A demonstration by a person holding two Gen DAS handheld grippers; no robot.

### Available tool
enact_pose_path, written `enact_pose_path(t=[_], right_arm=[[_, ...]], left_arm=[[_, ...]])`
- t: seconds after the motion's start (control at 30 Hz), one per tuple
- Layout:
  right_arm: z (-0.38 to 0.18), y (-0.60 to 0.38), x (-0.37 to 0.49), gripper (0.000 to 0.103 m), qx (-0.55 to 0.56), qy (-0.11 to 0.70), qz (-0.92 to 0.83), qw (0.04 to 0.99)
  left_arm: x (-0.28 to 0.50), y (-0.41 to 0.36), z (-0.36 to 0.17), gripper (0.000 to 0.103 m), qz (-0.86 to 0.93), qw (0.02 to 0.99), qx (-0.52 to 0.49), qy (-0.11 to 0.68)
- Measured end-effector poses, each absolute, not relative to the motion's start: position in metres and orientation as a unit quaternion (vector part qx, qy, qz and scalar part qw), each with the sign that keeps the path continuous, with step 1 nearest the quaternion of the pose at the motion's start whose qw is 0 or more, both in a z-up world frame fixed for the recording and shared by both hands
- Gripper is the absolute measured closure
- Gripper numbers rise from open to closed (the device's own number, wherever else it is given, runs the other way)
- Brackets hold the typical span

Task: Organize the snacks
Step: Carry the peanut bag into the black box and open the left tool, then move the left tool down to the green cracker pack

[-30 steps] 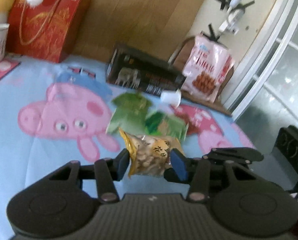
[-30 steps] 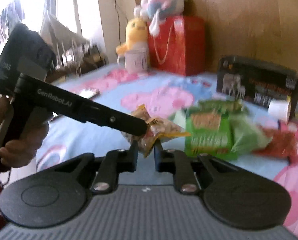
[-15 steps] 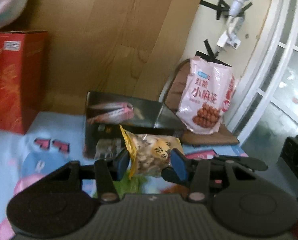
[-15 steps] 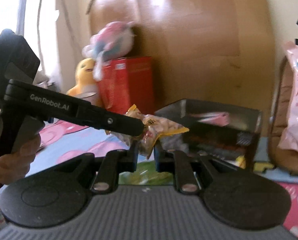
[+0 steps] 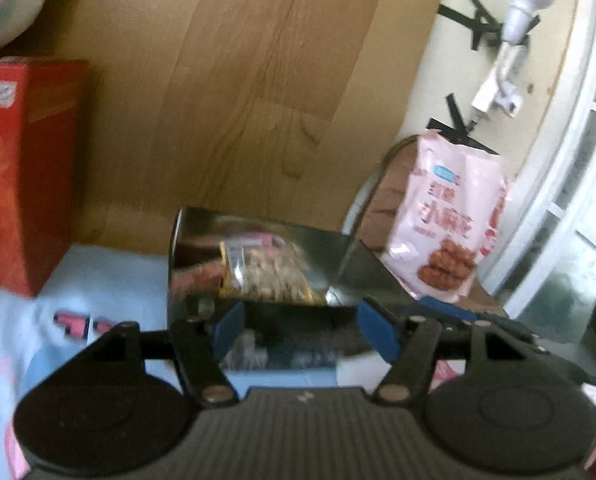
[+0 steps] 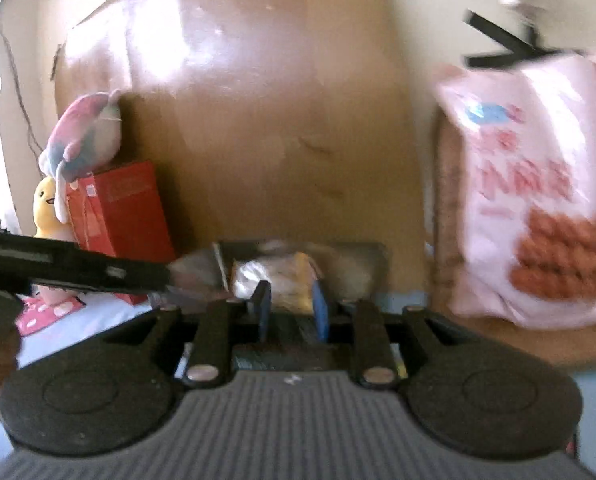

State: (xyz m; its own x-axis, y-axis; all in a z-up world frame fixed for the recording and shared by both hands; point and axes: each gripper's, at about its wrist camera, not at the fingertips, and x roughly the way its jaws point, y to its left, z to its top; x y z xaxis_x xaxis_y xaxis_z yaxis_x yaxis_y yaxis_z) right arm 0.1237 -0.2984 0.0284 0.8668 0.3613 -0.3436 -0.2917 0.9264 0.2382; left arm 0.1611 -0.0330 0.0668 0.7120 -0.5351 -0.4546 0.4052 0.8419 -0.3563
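Peanut packet point(image 5: 266, 272) drops into dark box point(image 5: 202, 240) as left gripper point(image 5: 302, 328) and right gripper point(image 6: 292, 306) spread empty; it could snag on the rim.

Soft daylight, glare on the wooden board point(image 6: 202, 60), motion blur, fisheye-bent edges.

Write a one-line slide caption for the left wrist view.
Left gripper, jaws opening and empty, faces a dark box holding a yellow snack packet, a pink snack bag standing beyond.
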Motion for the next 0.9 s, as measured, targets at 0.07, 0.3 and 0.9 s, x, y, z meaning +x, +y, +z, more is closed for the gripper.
enact_pose_path(t=[0.07, 0.3, 0.9], right_arm=[[0.019, -0.311, 0.112, 0.077, 0.112, 0.216, 0.163, 0.956], [-0.017, -0.325, 0.085, 0.074, 0.159, 0.303, 0.146, 0.928], [0.001, -0.254, 0.005, 0.067, 0.065, 0.267, 0.258, 0.926]], left_arm=[[0.143, -0.029, 0.061, 0.038, -0.270, 0.911, -0.123, 0.286], [0.079, -0.032, 0.047, 0.041, -0.317, 0.888, -0.131, 0.307], [0.018, 0.016, 0.024, 0.049, -0.247, 0.902, -0.124, 0.333]])
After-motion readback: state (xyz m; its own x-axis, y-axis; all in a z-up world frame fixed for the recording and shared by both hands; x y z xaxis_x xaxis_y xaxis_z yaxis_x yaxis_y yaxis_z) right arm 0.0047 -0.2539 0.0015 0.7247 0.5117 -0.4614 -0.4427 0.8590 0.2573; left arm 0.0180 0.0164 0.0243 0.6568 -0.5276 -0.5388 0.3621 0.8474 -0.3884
